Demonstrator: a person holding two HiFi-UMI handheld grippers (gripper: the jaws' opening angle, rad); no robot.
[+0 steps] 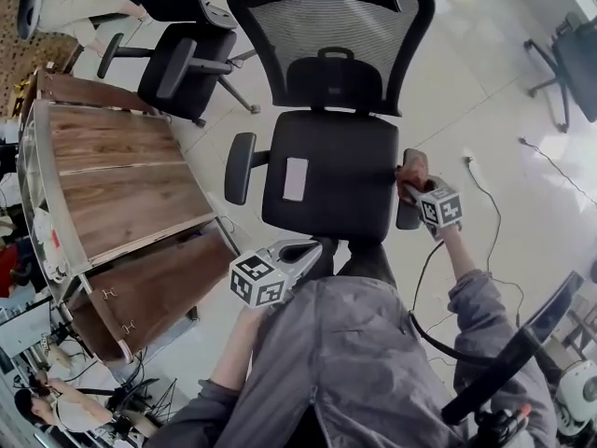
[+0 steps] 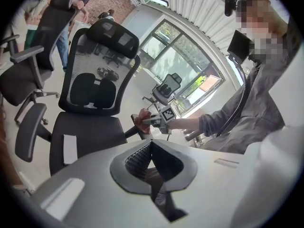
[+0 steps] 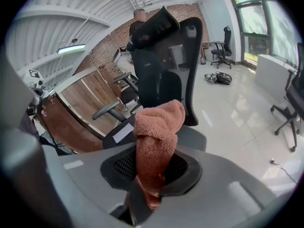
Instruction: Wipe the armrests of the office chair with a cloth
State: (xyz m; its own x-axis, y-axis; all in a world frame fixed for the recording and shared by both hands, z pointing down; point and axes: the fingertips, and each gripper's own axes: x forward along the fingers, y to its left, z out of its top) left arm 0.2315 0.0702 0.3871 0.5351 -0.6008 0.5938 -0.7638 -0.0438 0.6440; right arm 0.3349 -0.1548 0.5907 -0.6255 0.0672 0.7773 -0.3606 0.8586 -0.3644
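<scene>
Two grippers: I have both in the head view, the left gripper (image 1: 315, 246) low at the seat's front edge and the right gripper (image 1: 415, 189) out at the chair's side.
Left jaws: pressed together with nothing between them, pointing across the seat (image 2: 85, 132).
Right jaws: pinching the cloth (image 3: 156, 127), a bunched rust-coloured towel standing up out of them.
Cloth: it sits on the right-hand armrest (image 1: 407, 217), toward its back end.
Office chair (image 1: 331, 171): black with a mesh back, and a white slip (image 1: 295, 178) lies on the seat.
Left-hand armrest (image 1: 241, 166): well apart from both grippers.
Tabletop (image 1: 121, 175): wooden, off to my left of the chair.
</scene>
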